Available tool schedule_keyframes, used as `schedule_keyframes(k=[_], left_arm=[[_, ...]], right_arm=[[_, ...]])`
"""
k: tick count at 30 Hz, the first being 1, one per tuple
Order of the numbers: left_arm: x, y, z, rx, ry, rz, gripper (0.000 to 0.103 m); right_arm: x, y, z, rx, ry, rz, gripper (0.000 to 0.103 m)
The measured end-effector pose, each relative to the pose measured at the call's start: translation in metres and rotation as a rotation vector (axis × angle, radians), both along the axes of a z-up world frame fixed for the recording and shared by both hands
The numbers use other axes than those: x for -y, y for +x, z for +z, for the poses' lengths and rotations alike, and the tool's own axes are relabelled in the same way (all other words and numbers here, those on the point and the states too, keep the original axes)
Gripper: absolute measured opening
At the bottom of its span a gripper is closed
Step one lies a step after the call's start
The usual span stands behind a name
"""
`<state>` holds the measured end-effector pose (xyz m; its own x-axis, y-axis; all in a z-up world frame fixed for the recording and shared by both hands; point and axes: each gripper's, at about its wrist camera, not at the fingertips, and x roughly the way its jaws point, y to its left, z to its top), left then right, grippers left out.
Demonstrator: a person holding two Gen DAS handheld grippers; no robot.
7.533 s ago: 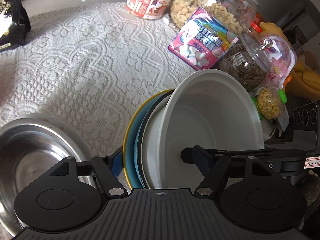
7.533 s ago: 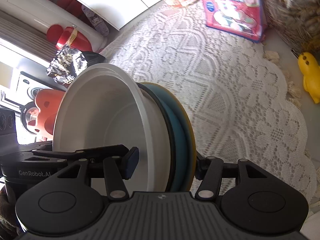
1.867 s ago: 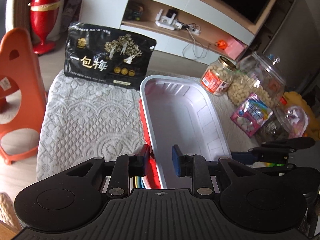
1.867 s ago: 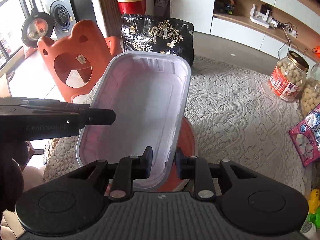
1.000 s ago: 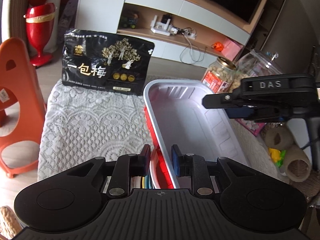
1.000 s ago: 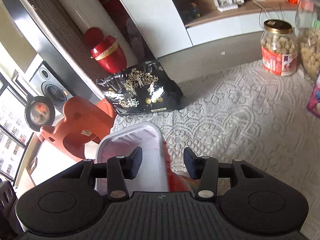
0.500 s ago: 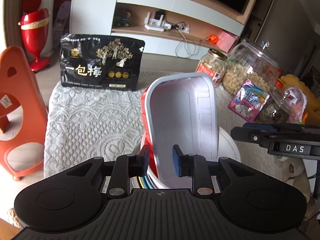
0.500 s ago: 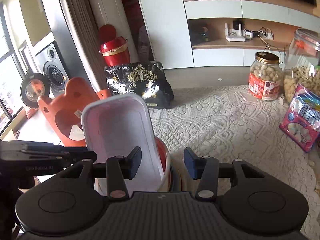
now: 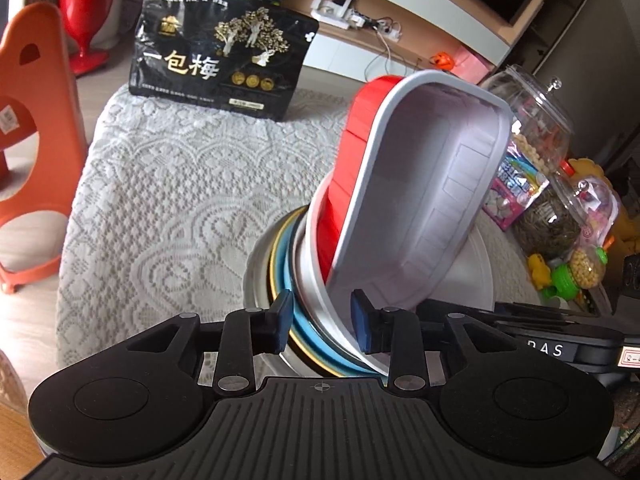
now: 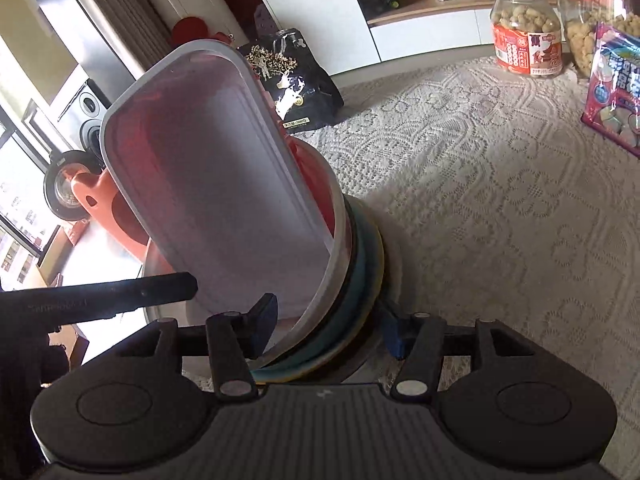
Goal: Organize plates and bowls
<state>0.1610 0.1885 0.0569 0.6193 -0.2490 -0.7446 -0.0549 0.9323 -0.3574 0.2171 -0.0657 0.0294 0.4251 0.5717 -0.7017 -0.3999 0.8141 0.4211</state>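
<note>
Red tray [image 9: 416,200] with a white inside and grey rim: oblong, standing nearly on end in the white bowl [image 9: 478,276], long axis running up and away from both cameras, open face turned toward the right claw's side, top leaning to the right in the left wrist view. The bowl sits atop nested blue and yellow plates [image 9: 286,264] in a steel basin [image 9: 256,276] on the lace-covered table [image 9: 160,200]. Left claw [image 9: 322,316] and right claw [image 10: 328,326]: both released, jaws just widened, each straddling the stack's near rims without pressing them.
</note>
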Motion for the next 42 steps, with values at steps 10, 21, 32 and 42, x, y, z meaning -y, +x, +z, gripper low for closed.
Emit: schedule_keyframes(k=[10, 21, 32, 42], left_arm=[[0.004, -0.015, 0.007, 0.059, 0.033, 0.050, 0.036], [0.074, -0.104, 0.025, 0.229, 0.230, 0.174, 0.023], [0.137, -0.171, -0.024, 0.300, 0.195, 0.188, 0.017], [0.156, -0.194, -0.026, 0.357, 0.291, 0.199, 0.017]], right_arm=[[0.005, -0.014, 0.001, 0.059, 0.012, 0.001, 0.057], [0.057, -0.100, 0.014, 0.266, 0.084, 0.035, 0.061], [0.078, -0.173, -0.016, 0.435, -0.025, 0.001, 0.065], [0.081, -0.190, -0.018, 0.483, -0.021, -0.021, 0.066]])
